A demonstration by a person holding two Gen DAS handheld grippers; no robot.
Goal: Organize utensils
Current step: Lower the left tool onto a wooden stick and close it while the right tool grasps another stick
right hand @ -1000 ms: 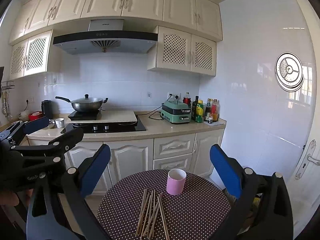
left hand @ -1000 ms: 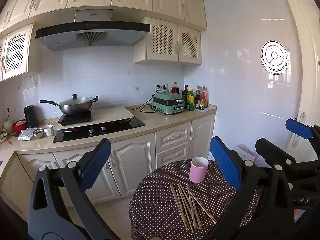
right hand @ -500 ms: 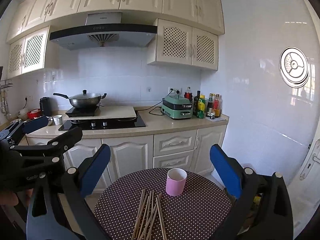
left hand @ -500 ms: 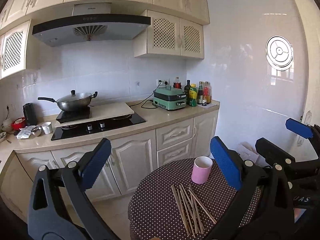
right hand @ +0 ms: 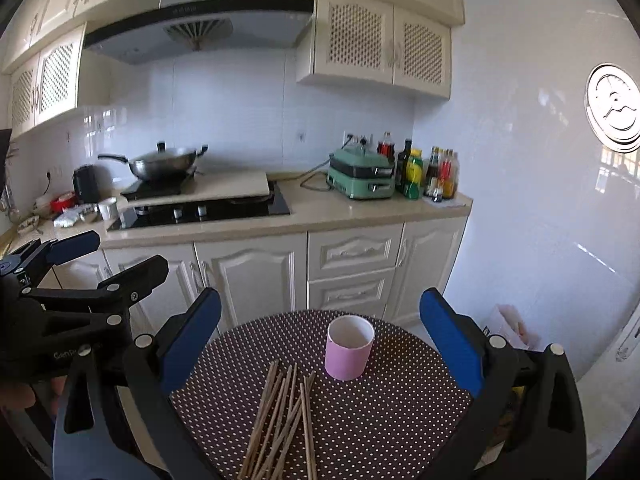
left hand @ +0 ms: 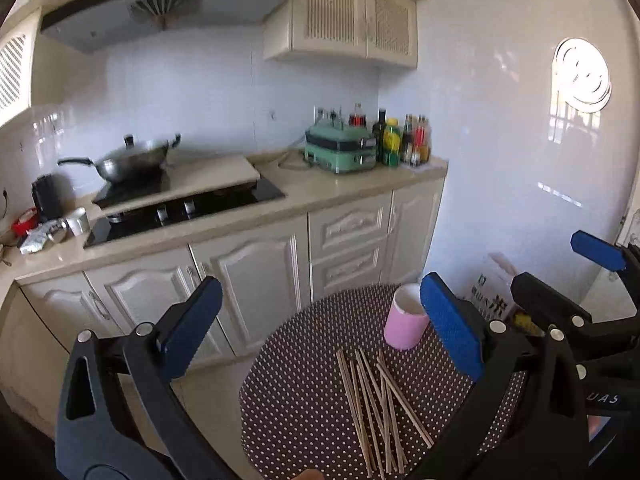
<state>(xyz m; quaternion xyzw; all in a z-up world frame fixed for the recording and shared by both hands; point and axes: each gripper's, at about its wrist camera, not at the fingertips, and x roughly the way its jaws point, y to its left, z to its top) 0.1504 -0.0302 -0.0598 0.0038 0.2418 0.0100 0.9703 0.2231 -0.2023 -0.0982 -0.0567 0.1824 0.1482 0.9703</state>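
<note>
**Loose chopsticks, a light cup, and both hand-held grippers wide open**

We hold the left hand-held gripper (left hand: 320, 336) and the right hand-held gripper (right hand: 320, 344) above the near edge of a round tabletop (right hand: 400, 412) covered in a dark dotted cloth. Both have their blue pads spread wide and carry nothing.

The chopsticks (right hand: 284, 420) lie in a loose, crossed pile on the near half of the cloth, some overlapping others. Just beyond them stands the pink cup (right hand: 349, 350), upright, mouth open, close to the tips of the sticks but apart from them as far as we can tell.

We judge that no stick has yet been picked up, and that the cup is where they belong.

What could go wrong from here:

- The sticks are thin and lie flat, so pads closing from above may slide off or pinch the cloth instead.
- Because they cross one another, lifting one may drag or flick its neighbours, and those near the rim could roll to the floor.
- The cup looks light; a stick pushed in at a slant could tip it, unless our other hand-held gripper steadies it.
- The two tools work close together and may collide over the pile.
</note>
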